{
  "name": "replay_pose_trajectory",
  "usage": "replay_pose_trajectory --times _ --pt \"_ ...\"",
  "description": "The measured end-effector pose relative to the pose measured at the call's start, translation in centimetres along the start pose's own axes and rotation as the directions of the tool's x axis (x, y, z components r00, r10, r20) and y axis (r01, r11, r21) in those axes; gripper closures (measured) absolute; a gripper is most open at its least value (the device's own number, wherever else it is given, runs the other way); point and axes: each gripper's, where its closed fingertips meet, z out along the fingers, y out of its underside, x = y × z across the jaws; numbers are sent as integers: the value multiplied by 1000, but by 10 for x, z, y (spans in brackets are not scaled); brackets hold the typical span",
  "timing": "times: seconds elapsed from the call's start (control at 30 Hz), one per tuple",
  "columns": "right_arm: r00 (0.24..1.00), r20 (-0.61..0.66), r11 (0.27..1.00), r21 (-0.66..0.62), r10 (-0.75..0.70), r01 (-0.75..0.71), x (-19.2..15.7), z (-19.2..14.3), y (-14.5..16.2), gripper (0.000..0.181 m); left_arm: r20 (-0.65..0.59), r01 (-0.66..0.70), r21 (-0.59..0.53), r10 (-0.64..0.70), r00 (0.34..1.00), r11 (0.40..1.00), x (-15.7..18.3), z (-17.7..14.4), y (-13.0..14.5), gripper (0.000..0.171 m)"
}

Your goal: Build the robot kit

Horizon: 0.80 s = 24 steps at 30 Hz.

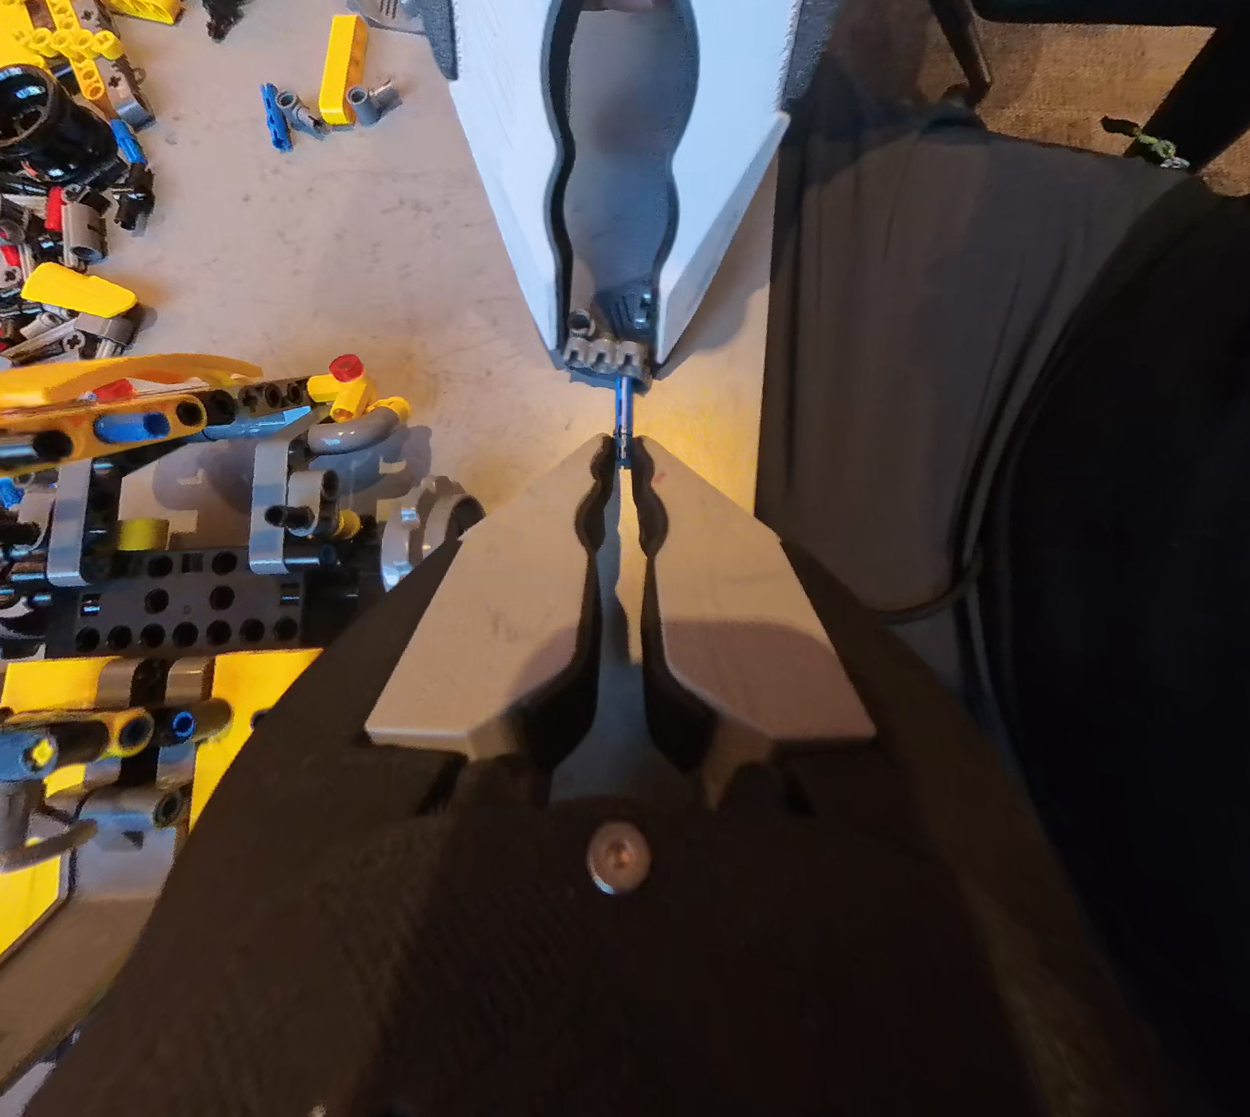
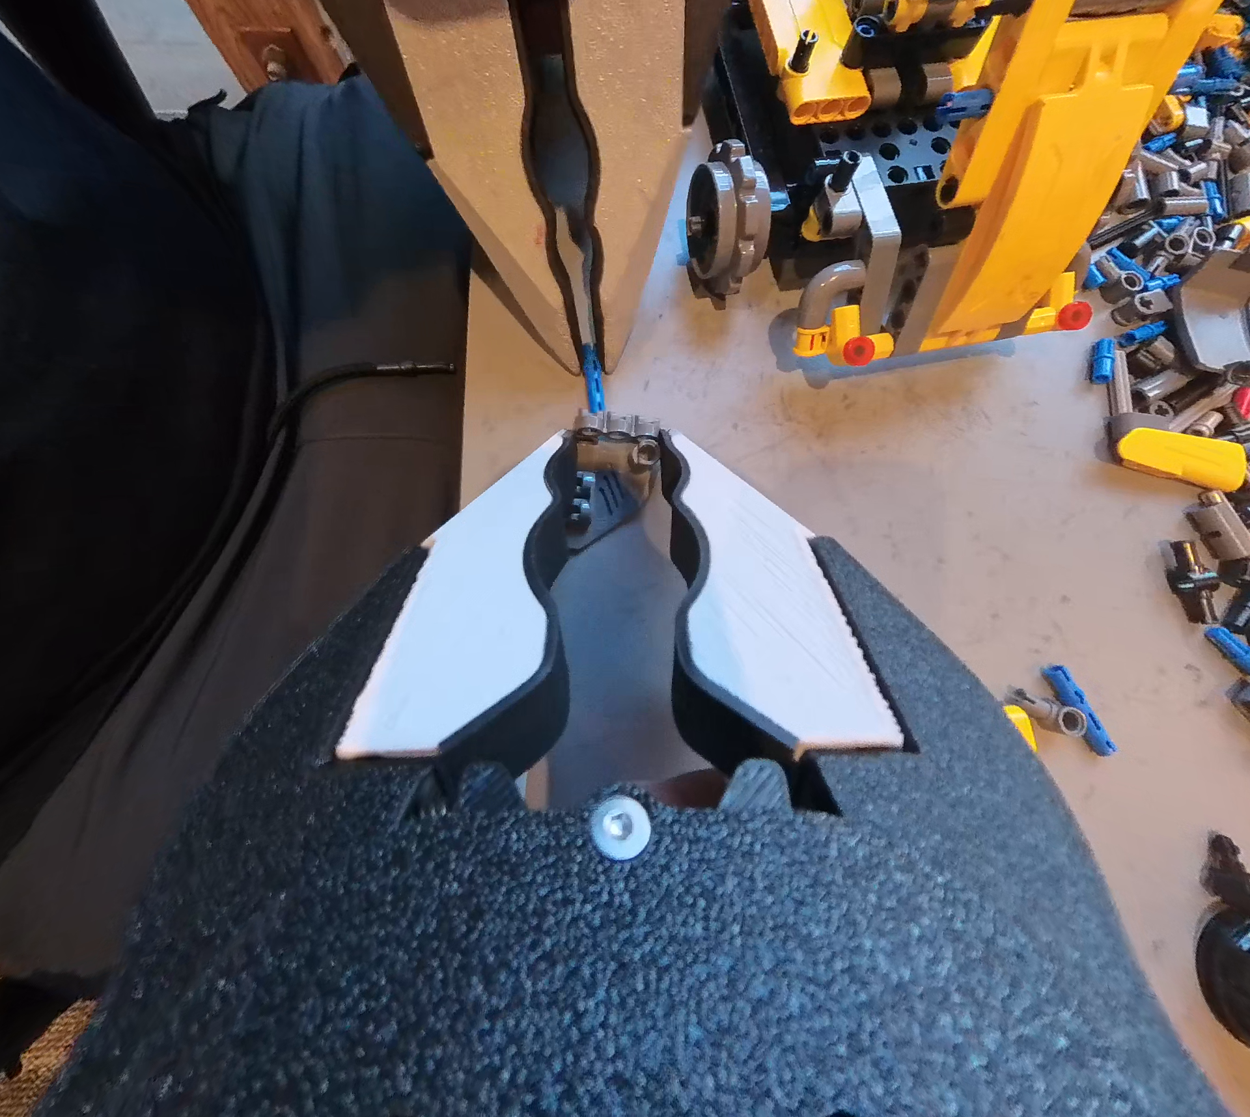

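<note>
My left gripper (image 1: 621, 442) is shut on a thin blue pin (image 1: 621, 411), which sticks out past its fingertips. My right gripper (image 2: 614, 432) is shut on a small grey connector assembly (image 2: 612, 449) with a dark grey ribbed piece behind it. The two grippers face each other tip to tip above the table's edge. The blue pin (image 2: 593, 384) touches the grey assembly's toothed end (image 1: 604, 355). In the left wrist view the right gripper (image 1: 609, 364) comes in from the top; in the right wrist view the left gripper (image 2: 590, 368) comes in from the top.
A yellow and black building-brick vehicle model (image 2: 947, 138) stands on the beige table (image 2: 812, 510), also seen in the left wrist view (image 1: 169, 543). Loose grey, blue and yellow bricks (image 2: 1163, 273) lie scattered around it. A person's dark trousers (image 1: 913, 374) lie beside the table edge. My left and right fingertips are right by each other.
</note>
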Motion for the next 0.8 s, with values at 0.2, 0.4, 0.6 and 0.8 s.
replay_pose_trajectory --times 0.2,0.4,0.6,0.8 --pt "1000 2 1000 10 1 -1 0 -2 0 158 -7 -8 -6 8 1000 1000 2 0 0 168" --pt "1000 5 1000 14 9 -9 1 -2 -1 158 -13 -8 -8 8 1000 1000 2 1 -1 168" --pt "1000 4 1000 12 4 -4 1 -2 -1 158 -21 -30 -11 30 999 999 2 1 -1 168" --pt "1000 17 1000 2 12 -12 0 0 0 158 -63 6 -1 -6 998 1000 2 1 -1 168"
